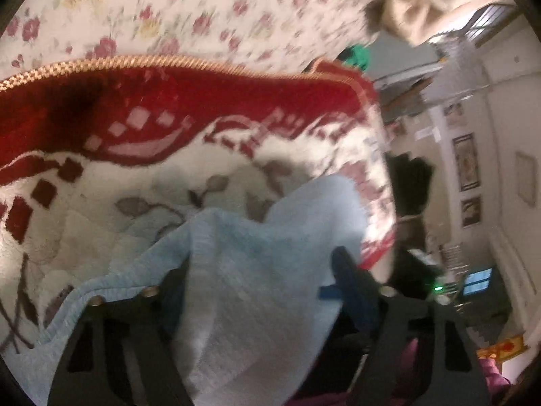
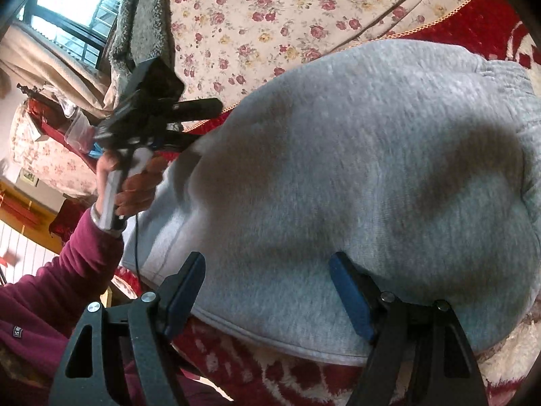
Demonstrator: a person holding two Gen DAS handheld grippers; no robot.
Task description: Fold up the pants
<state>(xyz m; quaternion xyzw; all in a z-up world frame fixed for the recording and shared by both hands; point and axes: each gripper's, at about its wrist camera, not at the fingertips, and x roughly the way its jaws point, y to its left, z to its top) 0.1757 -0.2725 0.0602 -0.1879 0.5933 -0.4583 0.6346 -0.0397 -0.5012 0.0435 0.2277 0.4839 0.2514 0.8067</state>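
Observation:
The grey pants [image 2: 338,169] lie spread in a broad mound on a red and white blanket [image 2: 270,372]. My right gripper [image 2: 267,267] is open, its blue pads [image 2: 351,297] astride the pants' near hem without pressing it. At the pants' far left edge, a hand [image 2: 135,186] holds my left gripper [image 2: 206,121]. In the left wrist view the pants [image 1: 253,270] look pale blue and rise in a fold between the jaws of the left gripper [image 1: 260,264]. The cloth hides the left finger. The right pad [image 1: 351,280] stands clear beside the cloth, so the jaws look open.
A floral sheet [image 2: 270,17] covers the bed beyond the blanket's gold-braided edge [image 1: 152,61]. A grey fuzzy cloth [image 2: 145,17] hangs by the window [image 2: 74,10]. A maroon sleeve [image 2: 67,287] reaches in at the left. Past the bed's edge is a wall with framed pictures [image 1: 466,162].

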